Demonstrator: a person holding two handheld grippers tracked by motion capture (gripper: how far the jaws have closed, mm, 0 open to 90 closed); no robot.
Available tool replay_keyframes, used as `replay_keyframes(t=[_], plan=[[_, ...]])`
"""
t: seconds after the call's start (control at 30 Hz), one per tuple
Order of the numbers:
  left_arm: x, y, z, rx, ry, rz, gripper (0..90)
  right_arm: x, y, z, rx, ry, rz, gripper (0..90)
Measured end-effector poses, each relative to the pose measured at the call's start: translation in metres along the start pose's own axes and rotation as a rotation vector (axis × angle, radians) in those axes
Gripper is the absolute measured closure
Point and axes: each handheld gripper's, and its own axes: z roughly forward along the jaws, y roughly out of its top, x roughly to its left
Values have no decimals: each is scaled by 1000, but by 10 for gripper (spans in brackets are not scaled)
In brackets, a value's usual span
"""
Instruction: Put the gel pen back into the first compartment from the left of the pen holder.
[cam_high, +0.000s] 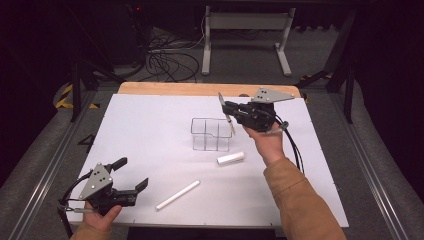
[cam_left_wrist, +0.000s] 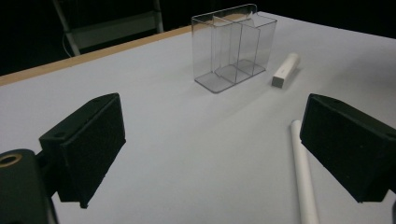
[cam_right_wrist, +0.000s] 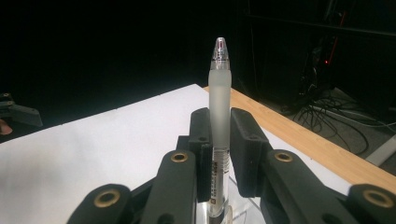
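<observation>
High view: right gripper (cam_high: 226, 109) has its fingers clamped on a pen (cam_high: 229, 117) above the clear organizer (cam_high: 212, 134), not yet inside. Left gripper (cam_high: 133, 173) rests with fingers apart; two white tubes (cam_high: 178, 195) remain on the surface (cam_high: 150, 130).

Right tongs (cam_high: 226, 107) grip pen (cam_high: 228, 116) above clear organizer (cam_high: 212, 135).

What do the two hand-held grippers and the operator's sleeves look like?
Both the left hand-held gripper and the right hand-held gripper are black, each topped by a grey three-cornered plate with dark dots. Their jaws end in blocky black pads, with brass-coloured bushings at the linkages. Black cables trail back. Sleeves are tan.
</observation>
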Motion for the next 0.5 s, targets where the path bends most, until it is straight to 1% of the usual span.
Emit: replay_keyframes(t=[0.23,0.5], plan=[[0,0,0,1,-1,0,74,8,1,16,-28,1,-50,798],[1,0,0,0,-2,0,74,13,1,34,-40,1,-50,796]])
